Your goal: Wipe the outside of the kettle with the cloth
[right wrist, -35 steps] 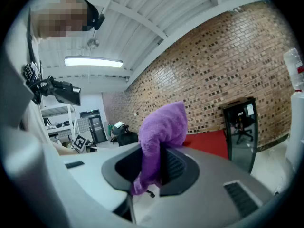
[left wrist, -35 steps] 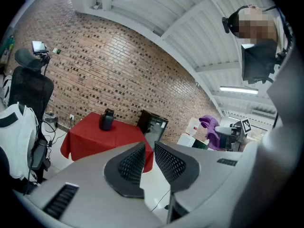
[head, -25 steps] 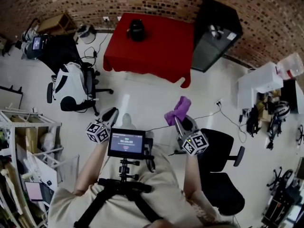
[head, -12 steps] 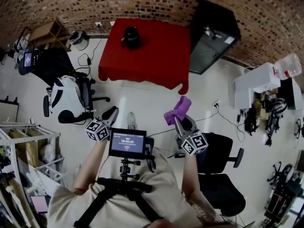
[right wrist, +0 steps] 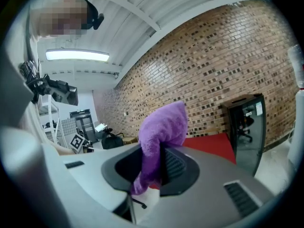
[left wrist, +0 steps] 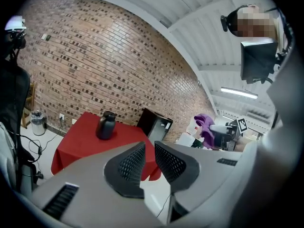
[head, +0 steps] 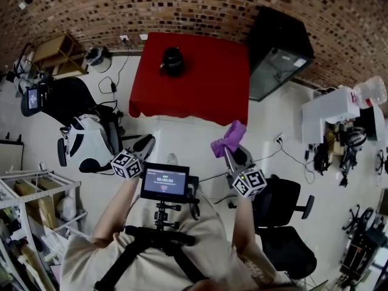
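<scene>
Well short of the red table (head: 194, 71), the approach was in hand. The black kettle (head: 173, 61) stood on the table's far left part, untouched. The right gripper (right wrist: 159, 167) clamped the purple cloth (head: 229, 139). The left gripper (left wrist: 148, 151) was closed and empty. Next, I judged, both needed carrying up to the table.

Purple cloth (head: 229, 139); blk kettle (head: 173, 60) on red tablecloth (head: 206, 86); far wall (head: 182, 5) brown brick w/ dark patches; floor (head: 188, 132) white.
</scene>
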`<state>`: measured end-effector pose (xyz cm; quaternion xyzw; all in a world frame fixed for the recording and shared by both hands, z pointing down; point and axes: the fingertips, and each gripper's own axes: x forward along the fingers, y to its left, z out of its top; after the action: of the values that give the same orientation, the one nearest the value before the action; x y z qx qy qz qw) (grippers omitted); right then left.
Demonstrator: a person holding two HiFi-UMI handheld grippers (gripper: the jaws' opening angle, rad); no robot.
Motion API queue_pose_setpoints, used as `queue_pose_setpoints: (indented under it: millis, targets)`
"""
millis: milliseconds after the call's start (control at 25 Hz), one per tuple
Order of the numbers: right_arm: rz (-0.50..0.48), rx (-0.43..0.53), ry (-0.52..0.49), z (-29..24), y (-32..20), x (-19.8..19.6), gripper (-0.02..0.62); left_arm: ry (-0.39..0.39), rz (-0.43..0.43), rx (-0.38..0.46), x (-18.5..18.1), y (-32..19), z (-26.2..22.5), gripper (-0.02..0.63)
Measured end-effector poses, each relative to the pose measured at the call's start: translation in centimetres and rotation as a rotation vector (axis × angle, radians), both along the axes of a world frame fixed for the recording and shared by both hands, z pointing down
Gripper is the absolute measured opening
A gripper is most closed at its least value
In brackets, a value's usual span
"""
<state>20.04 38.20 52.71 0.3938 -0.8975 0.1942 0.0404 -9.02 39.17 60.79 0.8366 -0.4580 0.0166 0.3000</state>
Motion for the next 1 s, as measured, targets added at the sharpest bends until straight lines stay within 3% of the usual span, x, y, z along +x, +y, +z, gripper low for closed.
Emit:
queue_pose_setpoints:
  millis: [600,1000]
  targets:
    - [0.034,0.013,0.048,0.4,-6.8,-9.0,0.095,0.044,0.035,-0.002,-8.1,-6.3,2.6,0.057]
    - [0.041,-0.003,0.05,0.6,-9.0,-9.0,0.095,0.055,-0.004,-0.018,-9.6,-8.9,3.4,0.057]
